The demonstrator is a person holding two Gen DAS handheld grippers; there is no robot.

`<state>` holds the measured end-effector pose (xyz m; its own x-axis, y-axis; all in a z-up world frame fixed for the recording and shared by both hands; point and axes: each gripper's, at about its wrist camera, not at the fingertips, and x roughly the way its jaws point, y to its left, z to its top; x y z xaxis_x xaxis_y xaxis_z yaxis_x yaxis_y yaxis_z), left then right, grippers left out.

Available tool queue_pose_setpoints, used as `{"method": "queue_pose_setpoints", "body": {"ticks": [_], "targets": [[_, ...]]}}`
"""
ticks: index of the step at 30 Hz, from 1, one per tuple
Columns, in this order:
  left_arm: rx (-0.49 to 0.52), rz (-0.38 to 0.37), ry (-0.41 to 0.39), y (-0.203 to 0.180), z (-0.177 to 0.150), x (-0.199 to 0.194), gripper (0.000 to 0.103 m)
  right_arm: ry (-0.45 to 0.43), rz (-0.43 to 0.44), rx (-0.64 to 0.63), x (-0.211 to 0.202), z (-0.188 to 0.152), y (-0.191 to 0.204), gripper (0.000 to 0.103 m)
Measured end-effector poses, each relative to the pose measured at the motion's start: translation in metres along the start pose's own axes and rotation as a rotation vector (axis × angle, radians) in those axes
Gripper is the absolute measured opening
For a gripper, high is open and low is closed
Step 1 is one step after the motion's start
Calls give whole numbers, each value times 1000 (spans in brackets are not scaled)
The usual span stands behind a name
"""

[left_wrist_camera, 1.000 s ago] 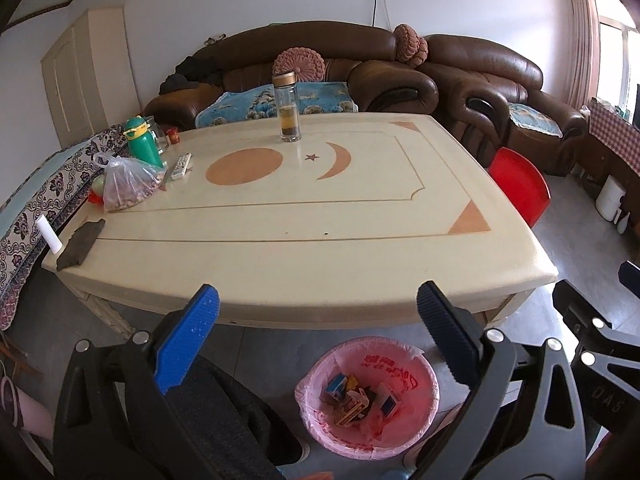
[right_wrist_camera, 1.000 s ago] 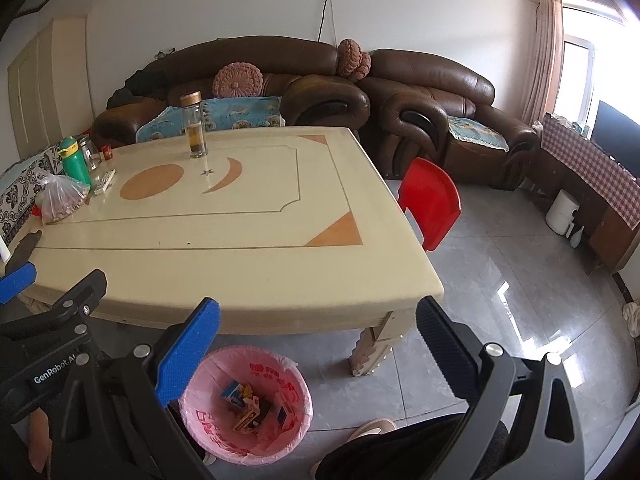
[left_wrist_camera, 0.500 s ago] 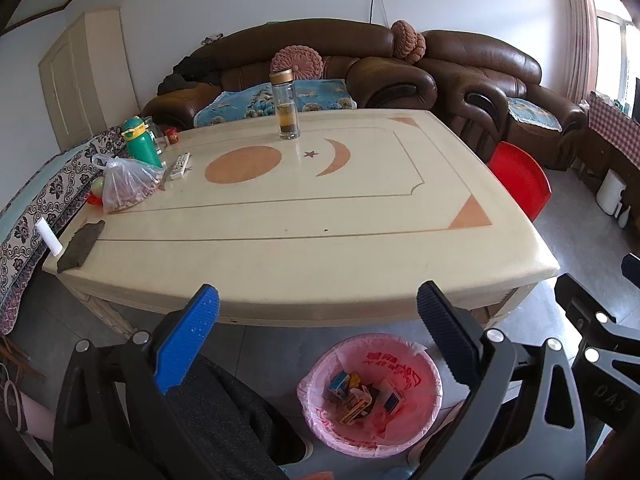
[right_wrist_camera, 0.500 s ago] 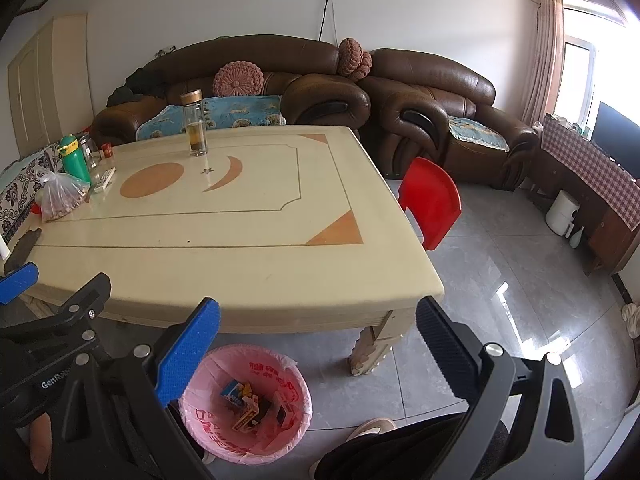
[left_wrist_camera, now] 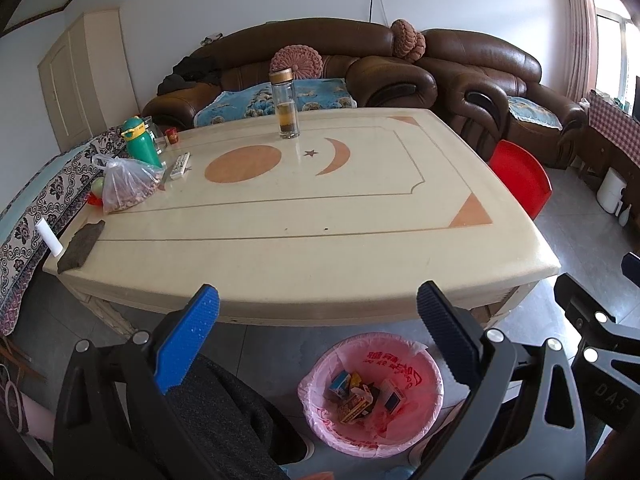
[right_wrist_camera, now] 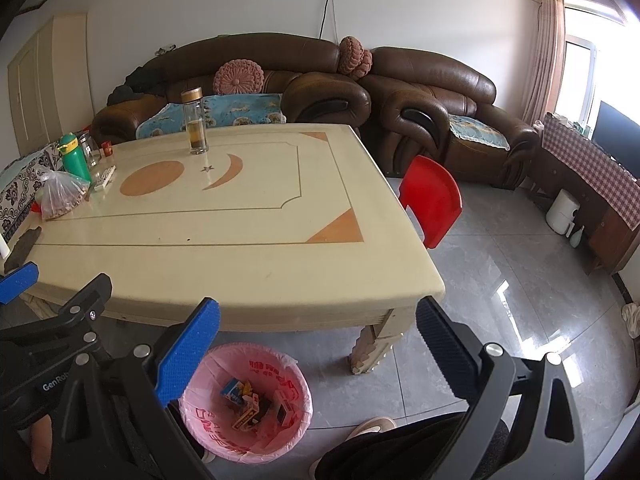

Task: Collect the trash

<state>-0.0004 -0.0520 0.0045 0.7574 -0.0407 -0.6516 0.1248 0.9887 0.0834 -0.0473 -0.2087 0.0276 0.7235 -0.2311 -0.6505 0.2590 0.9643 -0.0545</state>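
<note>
Trash [left_wrist_camera: 362,394], mostly small printed cartons, lies inside the pink-lined bin [left_wrist_camera: 400,350] on the grey floor just beside the near edge of the cream table [left_wrist_camera: 304,248]. Both grippers hang above the floor in front of that edge: the left gripper [left_wrist_camera: 318,312] released, its 2 fingers spread wide with nothing between them, the right gripper [right_wrist_camera: 318,316] likewise released. On the table stand a glass tea bottle [left_wrist_camera: 285,108], a green flask [left_wrist_camera: 140,142] and a tied plastic bag [left_wrist_camera: 128,186].
</note>
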Motion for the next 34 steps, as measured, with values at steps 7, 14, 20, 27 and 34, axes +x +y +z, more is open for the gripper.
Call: {"method": "queue_pose_setpoints", "body": {"ticks": [7,14,20,27,34], "targets": [[15,7,11,0,-3,4,97,2,-3,-3,2,-4,-1,96],[25,-9,-9,1,-3,2,97,11,-3,0,6,-4,-3,96],[33,-19,-2,0,-4,2,97,14,2,-1,8,-4,-2,96],[36,-25,18,2,-2,5,97,13,2,4,9,-4,-3,96],[52,-55,38,-2,-1,9,97,11,4,2,8,-2,-5,96]]}}
